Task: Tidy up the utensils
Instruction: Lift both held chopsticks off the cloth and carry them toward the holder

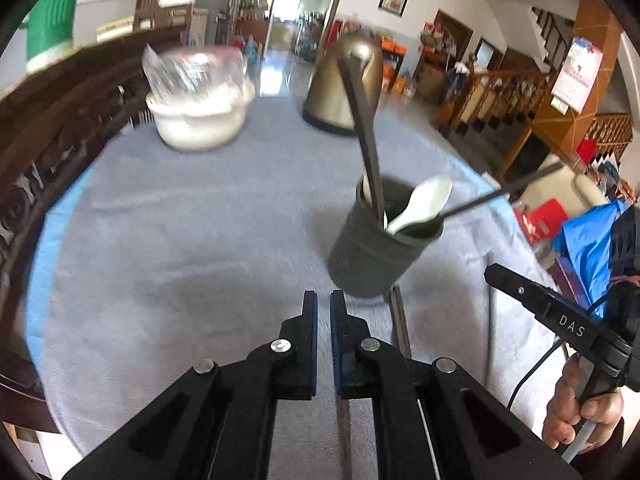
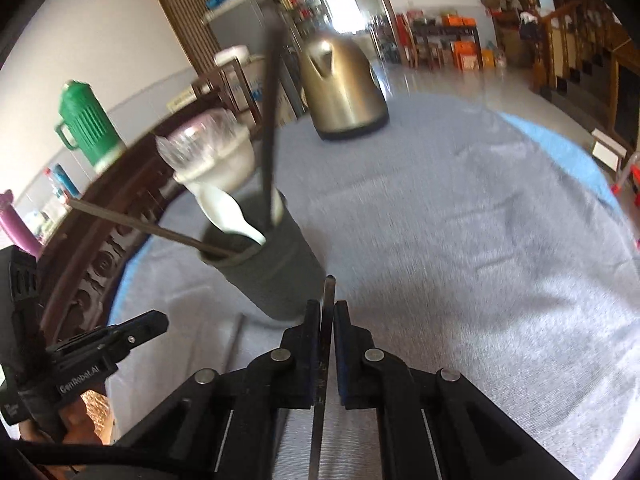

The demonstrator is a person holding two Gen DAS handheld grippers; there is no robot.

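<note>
Desk point(image 2: 460, 208), grey cloth cover; bronze kettle point(image 2: 340, 84) at far edge; white bowl point(image 1: 198, 120) holding clear plastic; green thermos jug point(image 2: 86, 120) beyond.

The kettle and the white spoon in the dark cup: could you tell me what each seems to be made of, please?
Kettle: probably brushed metal with a bronze-gold tint; its curved body carries soft, streaky highlights from the room light.
White spoon: likely glazed ceramic, possibly melamine; smooth, opaque and thick-walled with a gentle sheen.
Dark cup: matte grey-green; motion blur leaves plastic or ceramic open.
</note>
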